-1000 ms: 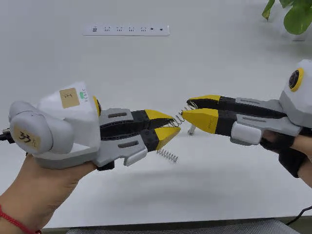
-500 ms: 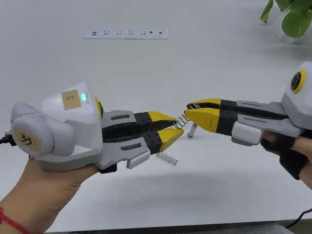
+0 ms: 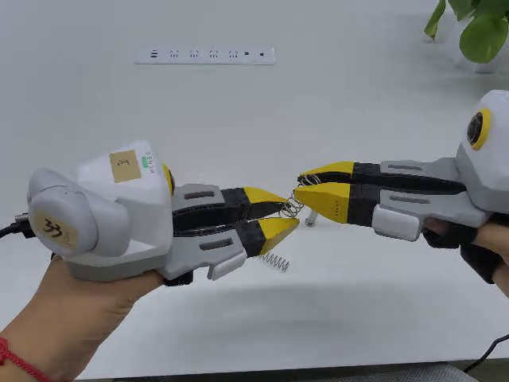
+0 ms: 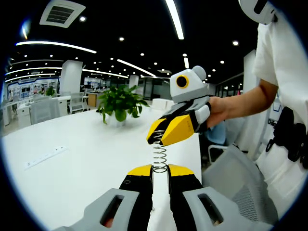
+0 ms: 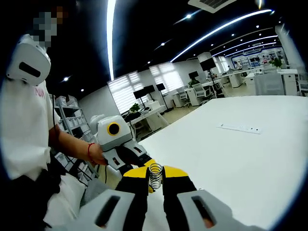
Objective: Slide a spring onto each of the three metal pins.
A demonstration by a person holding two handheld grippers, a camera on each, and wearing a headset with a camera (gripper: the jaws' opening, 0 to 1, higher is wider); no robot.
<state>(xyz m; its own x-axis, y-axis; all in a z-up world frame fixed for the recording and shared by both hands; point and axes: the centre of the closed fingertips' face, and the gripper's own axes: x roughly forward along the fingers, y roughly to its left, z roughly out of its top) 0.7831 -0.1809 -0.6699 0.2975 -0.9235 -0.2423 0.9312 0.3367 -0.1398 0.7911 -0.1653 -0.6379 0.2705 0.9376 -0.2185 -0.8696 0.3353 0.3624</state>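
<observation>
Broadly, we work above a white counter [image 3: 358, 103], with the left gripper [image 3: 288, 213] and the right gripper [image 3: 301, 182] meeting almost tip to tip in the air. Far past both sets of tips lies a power strip [image 3: 205, 55].

Between the grippers runs the spring [image 4: 160, 155]. The left gripper is closed on one end and the right gripper is clamped on the other, so the coil bridges the small gap from tip to tip. Below the left gripper's tips a loose spring [image 3: 274, 260] lies on the counter. Just under the right gripper's tips sits what we take for a metal pin [image 3: 311, 217], small and hard to read.

We judge the spring to be very light, bouncy and easy to kink. Squeezed hard across its coils, it may flatten or shoot out sideways. We would hold it lightly near one end, leaving the bore and most of its length free for a pin to enter.

The head view gives us the loose spring and the likely pin beneath the grippers. The left gripper view gives the spring side-on, rising from our jaws to the right gripper's. The right gripper view looks at its round open end. We cannot tell whether a pin sits inside the coils.
</observation>
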